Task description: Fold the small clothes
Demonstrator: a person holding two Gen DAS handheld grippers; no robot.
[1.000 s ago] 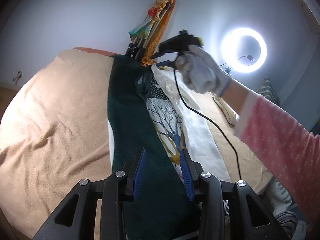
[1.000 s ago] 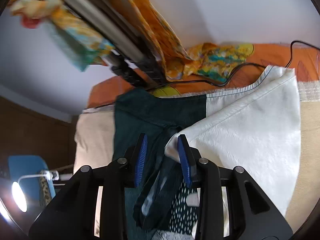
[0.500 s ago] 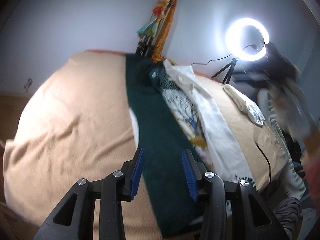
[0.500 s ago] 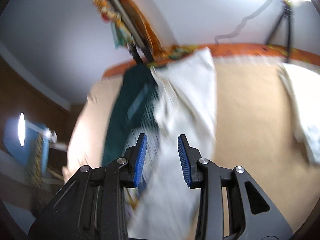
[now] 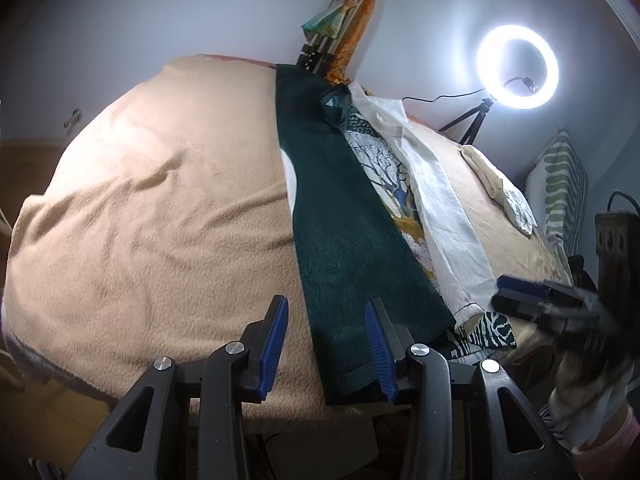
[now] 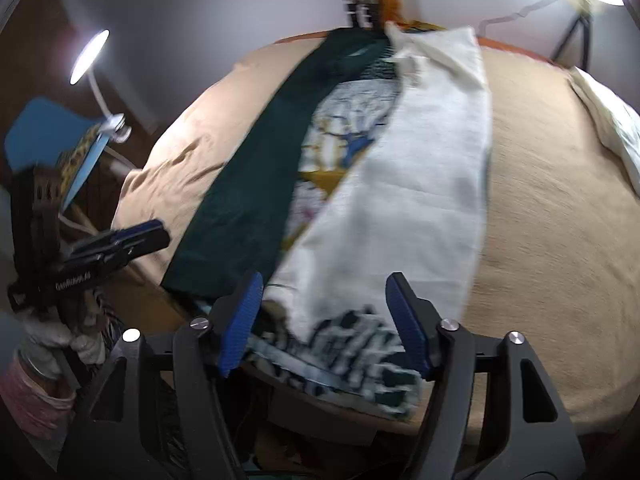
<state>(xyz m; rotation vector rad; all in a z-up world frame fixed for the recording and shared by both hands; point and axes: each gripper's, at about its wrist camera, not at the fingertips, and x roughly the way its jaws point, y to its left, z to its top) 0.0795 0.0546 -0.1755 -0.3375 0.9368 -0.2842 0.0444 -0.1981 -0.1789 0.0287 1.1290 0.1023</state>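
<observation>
A long garment lies lengthwise on the tan blanket (image 5: 160, 200). It shows a dark green flap (image 5: 340, 208) on the left, a tree-print panel (image 5: 384, 168) in the middle and a white flap (image 5: 444, 216) on the right. My left gripper (image 5: 328, 344) hovers open over the green flap's near end, its pads clear of the cloth. My right gripper (image 6: 324, 320) hangs over the near end of the white flap (image 6: 420, 184) and a green-and-white patterned hem (image 6: 352, 352). Its jaws are opening, with nothing pressed between them. Each gripper shows, blurred, in the other's view.
A cloth-draped tripod (image 5: 332, 40) stands at the bed's far end beside a lit ring light (image 5: 518, 67). A cream cloth (image 5: 504, 192) lies at the right of the blanket, with a striped pillow (image 5: 560, 188) beyond. A desk lamp (image 6: 90, 56) and a blue chair (image 6: 44, 132) stand left of the bed.
My right gripper let go of the folded cloth at the far end, swung back to the bed's near edge and widened its jaws. My left gripper drew back toward the near edge and opened a little.
</observation>
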